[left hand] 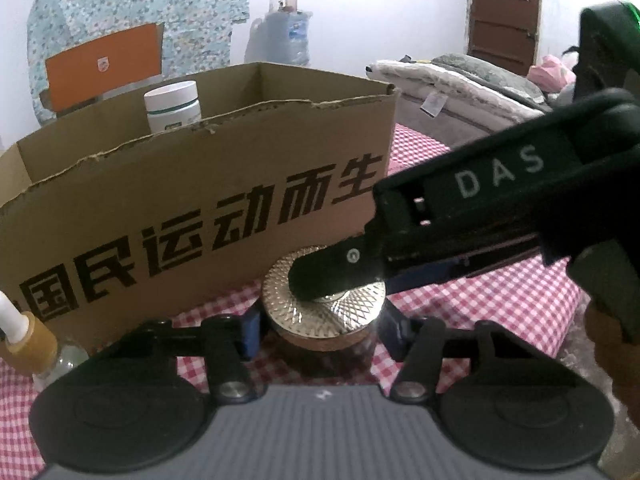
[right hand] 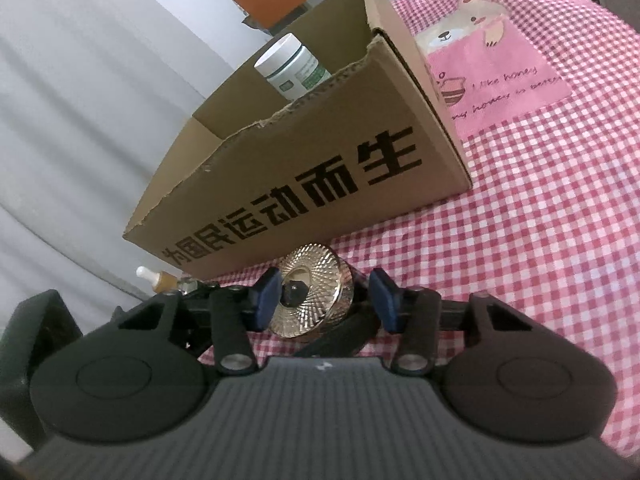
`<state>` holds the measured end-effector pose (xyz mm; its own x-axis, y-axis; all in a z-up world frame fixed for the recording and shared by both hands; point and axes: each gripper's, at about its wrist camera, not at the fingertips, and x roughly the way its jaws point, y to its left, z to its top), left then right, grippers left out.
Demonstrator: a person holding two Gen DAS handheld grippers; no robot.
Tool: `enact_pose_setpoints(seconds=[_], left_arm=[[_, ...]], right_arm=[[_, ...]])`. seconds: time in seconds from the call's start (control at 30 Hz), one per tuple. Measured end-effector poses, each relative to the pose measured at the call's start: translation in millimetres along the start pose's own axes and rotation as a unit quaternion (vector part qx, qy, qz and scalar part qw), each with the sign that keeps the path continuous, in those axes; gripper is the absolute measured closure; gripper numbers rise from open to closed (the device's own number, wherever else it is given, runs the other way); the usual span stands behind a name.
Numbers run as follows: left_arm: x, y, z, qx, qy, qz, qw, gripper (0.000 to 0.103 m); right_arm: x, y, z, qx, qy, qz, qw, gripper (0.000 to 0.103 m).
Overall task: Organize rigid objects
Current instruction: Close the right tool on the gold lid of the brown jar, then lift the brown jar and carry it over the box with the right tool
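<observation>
Left wrist view: the left claw (left hand: 322,332) is partly closed, a blue pad on either side of the jar (left hand: 324,312).
Left claw grip: the pads sit right at the jar's sides; I cannot tell whether they press on it.
Jar: dark body with a gold, ridged lid, standing upright on the checked cloth (left hand: 480,304), just in front of the cardboard box (left hand: 200,200).
Right claw from the left: the right claw (left hand: 340,276) reaches in from the right, one black finger lying across the lid.
Right wrist view: the right claw (right hand: 325,300) is partly closed around the lid; its left-hand pad (right hand: 266,300) is against the rim, the other beside the dark body. Whether it grips, I cannot tell.
Box contents: a white bottle (right hand: 294,66) stands inside, near the far wall.
Dropper bottle: (left hand: 24,336) on the cloth, left of the jar, by the box's front.
</observation>
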<state>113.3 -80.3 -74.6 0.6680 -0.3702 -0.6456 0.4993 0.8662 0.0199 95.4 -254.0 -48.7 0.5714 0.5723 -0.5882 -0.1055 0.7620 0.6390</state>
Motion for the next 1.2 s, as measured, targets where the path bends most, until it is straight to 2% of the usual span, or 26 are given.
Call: enact_pose_setpoints(seconds=[0.47, 0.77, 0.87, 1.03, 1.2], left_arm=[[-10, -12, 4, 0.003, -0.003, -0.002, 1.0000, 0.046], [-56, -30, 32, 0.029, -0.054, 0.023, 0.9979, 0.046], [-72, -30, 54, 0.030, -0.076, 0.031, 0.9962, 0.046], [-79, -16, 99, -0.002, -0.092, 0.028, 0.9954, 0.046], [-54, 6, 137, -0.056, -0.069, 0.027, 0.9957, 0.046]], right_arm=[[-16, 8, -5, -0.004, -0.007, -0.013, 1.000, 0.057], [-63, 40, 2, -0.051, -0.048, 0.002, 0.998, 0.057], [-80, 59, 16, -0.083, -0.067, 0.010, 0.994, 0.057], [-95, 83, 55, -0.132, -0.082, 0.021, 0.988, 0.057], [-80, 89, 111, -0.154, -0.056, 0.020, 0.986, 0.057]])
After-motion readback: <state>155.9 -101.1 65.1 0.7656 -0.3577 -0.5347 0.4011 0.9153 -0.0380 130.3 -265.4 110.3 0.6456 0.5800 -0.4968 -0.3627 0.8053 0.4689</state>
